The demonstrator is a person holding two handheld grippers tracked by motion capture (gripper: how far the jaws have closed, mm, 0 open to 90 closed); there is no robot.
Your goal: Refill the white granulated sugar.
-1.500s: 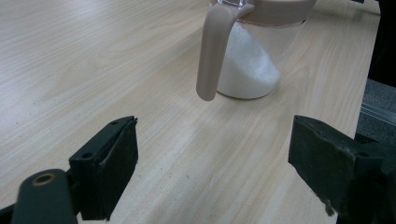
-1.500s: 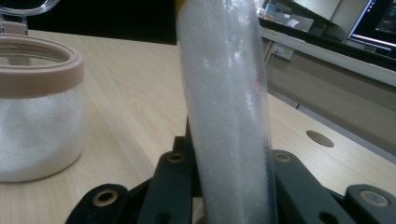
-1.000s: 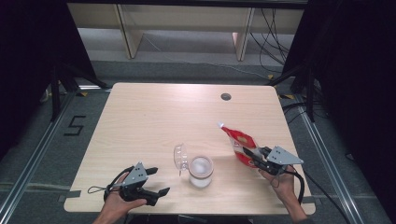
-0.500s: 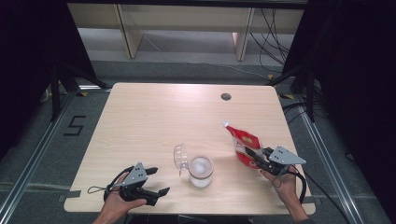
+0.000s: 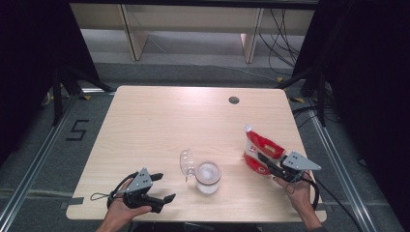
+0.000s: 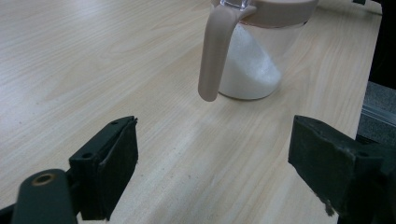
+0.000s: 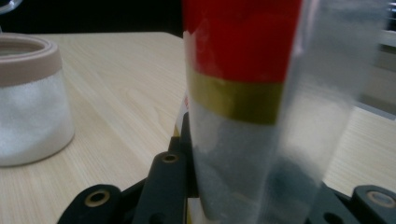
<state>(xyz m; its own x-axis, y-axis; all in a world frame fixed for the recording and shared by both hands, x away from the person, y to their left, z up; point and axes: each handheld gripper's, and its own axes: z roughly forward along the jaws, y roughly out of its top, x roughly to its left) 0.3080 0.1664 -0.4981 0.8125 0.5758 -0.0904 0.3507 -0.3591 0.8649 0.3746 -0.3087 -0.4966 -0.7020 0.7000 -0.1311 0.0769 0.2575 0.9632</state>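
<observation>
A red and white pouch (image 5: 261, 146) with a white spout stands at the table's right, and my right gripper (image 5: 263, 162) is shut on its lower part; its jaws have just been opening a little with the pouch still between them. In the right gripper view the pouch (image 7: 238, 93) rises close between the jaws. A clear jar (image 5: 208, 177) holding white powder sits at the front middle, its clear lid (image 5: 186, 162) flipped open to the left. My left gripper (image 5: 163, 187) rests open near the front left edge, aimed at the jar (image 6: 252, 60) and its beige handle (image 6: 215, 51), with nothing between the jaws.
The light wooden table (image 5: 169, 121) has a round cable hole (image 5: 234, 100) at the back right. Beyond the table stands a low shelf unit (image 5: 193, 19). Dark stands and cables flank both sides.
The right gripper and the pouch have shifted slightly right and toward the front edge, and the pouch stands more upright. The left gripper and the jar have not moved.
</observation>
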